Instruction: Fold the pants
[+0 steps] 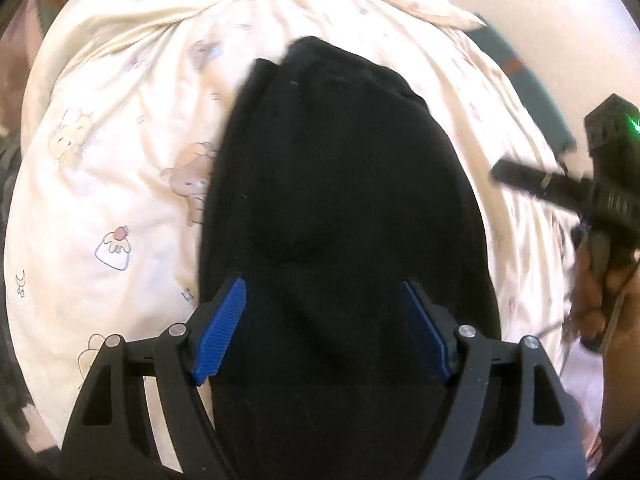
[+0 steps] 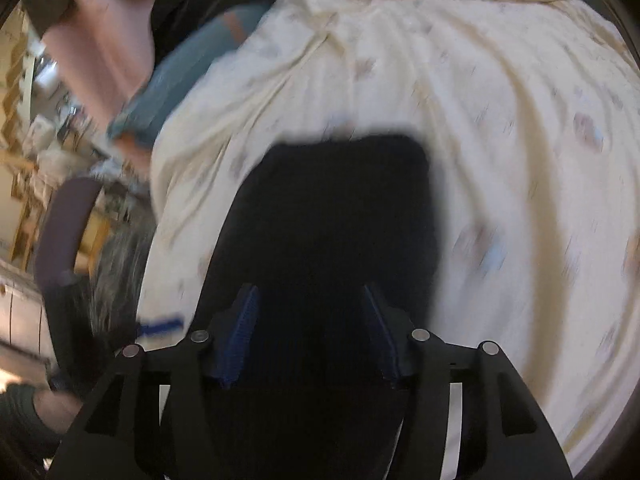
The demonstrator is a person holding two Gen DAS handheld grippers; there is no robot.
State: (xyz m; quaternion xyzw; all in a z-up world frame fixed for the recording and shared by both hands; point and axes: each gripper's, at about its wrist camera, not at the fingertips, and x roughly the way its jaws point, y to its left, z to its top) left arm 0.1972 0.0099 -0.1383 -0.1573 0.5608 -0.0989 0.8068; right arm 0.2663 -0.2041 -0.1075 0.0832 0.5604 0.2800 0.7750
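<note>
Black pants point(image 1: 340, 200) lie in a narrow strip on the cream bedsheet point(image 1: 120, 160). Left tongs point(image 1: 324, 308) and right tongs point(image 2: 310, 316): both released, above the cloth. Risk: pinching only 1 layer, skewing the fold.

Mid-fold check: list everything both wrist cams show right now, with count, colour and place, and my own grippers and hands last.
pants: one, black, lying lengthwise on the bed under both grippers
bedsheet: one, cream with cartoon prints, wrinkled, covering the bed
blue item: one, blue with an orange patch, at the bed's edge; blurred, cannot tell what it is
pink item: one, beside the blue item; too blurred to identify
cluttered room: beyond the bed edge, too blurred to list
left gripper: black with blue pads, open above the pants
right gripper: black with blue pads, open above the pants
right hand: gripping the right gripper's handle
</note>
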